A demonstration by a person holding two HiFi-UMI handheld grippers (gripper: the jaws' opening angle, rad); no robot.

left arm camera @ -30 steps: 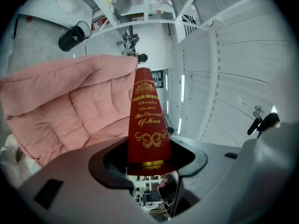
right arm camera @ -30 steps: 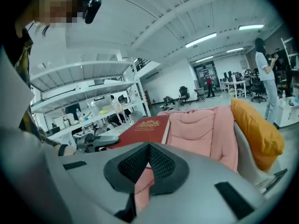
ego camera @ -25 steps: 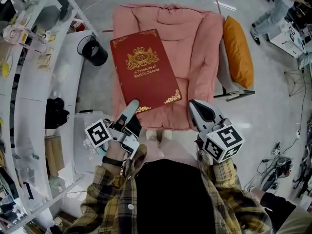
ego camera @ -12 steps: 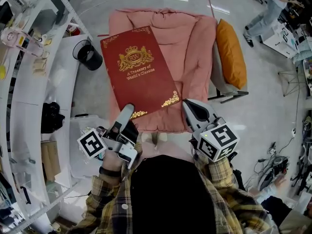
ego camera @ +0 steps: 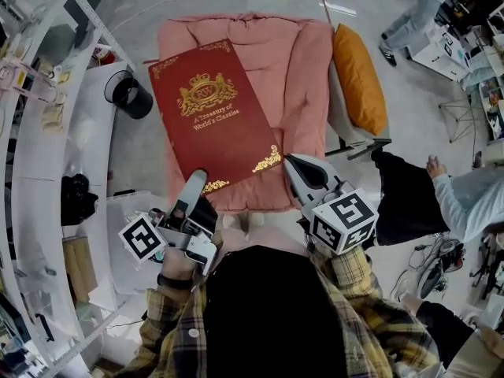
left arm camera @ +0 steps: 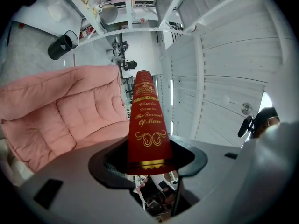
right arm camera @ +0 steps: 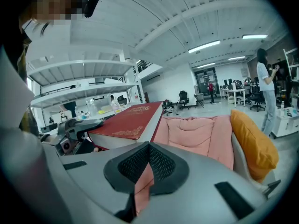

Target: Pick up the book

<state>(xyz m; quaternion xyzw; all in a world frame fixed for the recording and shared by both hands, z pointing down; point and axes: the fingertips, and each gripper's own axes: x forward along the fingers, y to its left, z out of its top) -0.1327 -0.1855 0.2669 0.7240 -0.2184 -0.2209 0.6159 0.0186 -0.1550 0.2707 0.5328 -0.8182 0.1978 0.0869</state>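
Observation:
A large red book (ego camera: 209, 116) with gold lettering hangs tilted over the pink cushion (ego camera: 291, 77). My left gripper (ego camera: 197, 181) is shut on its near corner by the spine. In the left gripper view the red spine (left arm camera: 145, 125) stands between the two jaws of the left gripper (left arm camera: 148, 160), which press on it from both sides. My right gripper (ego camera: 298, 168) is beside the book's near right corner, apart from it, shut and empty. In the right gripper view the right gripper (right arm camera: 148, 146) has its tips together, with the book (right arm camera: 131, 120) to the left and the cushion (right arm camera: 196, 132) beyond.
An orange pillow (ego camera: 358, 77) leans at the cushion's right side. A black bin (ego camera: 130, 97) stands on the floor at the left, next to white shelving (ego camera: 47, 132). A person's sleeve (ego camera: 465, 195) reaches in at the right, and another person (right arm camera: 266, 87) stands farther off.
My left gripper has raised the book a little off the cushion. The right gripper has stayed put. A person's arm has come into view at the right edge.

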